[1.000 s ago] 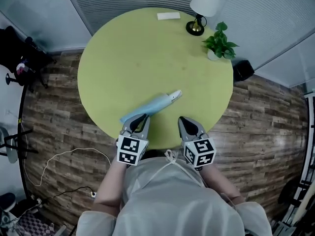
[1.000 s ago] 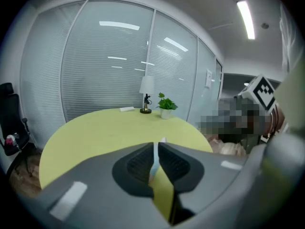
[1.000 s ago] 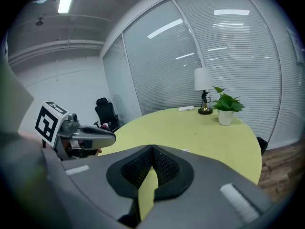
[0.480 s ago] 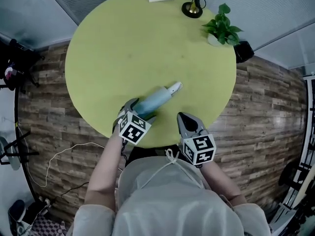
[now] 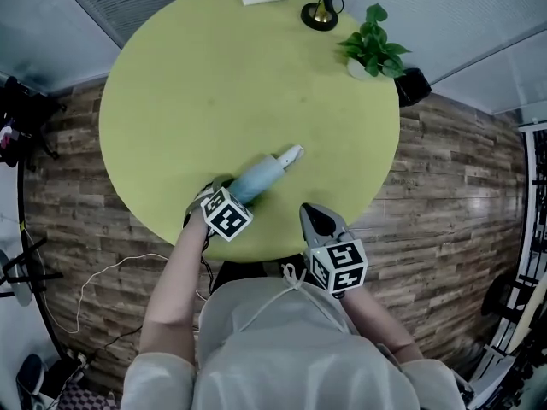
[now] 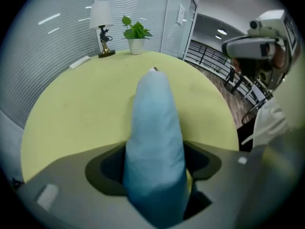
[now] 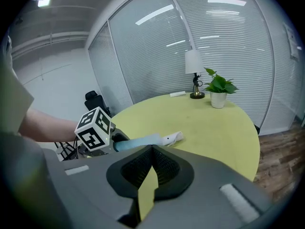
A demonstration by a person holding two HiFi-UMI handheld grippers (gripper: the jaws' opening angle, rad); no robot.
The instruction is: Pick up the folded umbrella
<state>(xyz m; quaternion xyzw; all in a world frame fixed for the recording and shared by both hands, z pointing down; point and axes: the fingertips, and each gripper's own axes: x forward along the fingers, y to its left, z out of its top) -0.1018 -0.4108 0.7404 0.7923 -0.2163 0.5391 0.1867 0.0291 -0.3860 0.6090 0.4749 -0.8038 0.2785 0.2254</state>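
Left tongs (image 5: 220, 190) lowered over folded umbrella (image 5: 256, 176), lower centre.
Jaws apart, just closing round it, grasp near; right tongs (image 5: 314, 219) together.

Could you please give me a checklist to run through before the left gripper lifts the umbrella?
1. Umbrella between the left gripper's jaws: ok; they have just been closing around it.
2. Pads pressing firmly on it: cannot tell.
3. Grip near the middle: not ok; it is at the fabric end, far from the handle, so the umbrella may tip.
4. Right gripper shut, empty and apart from the umbrella: ok.
5. Lamp and plant well away across the table: ok.
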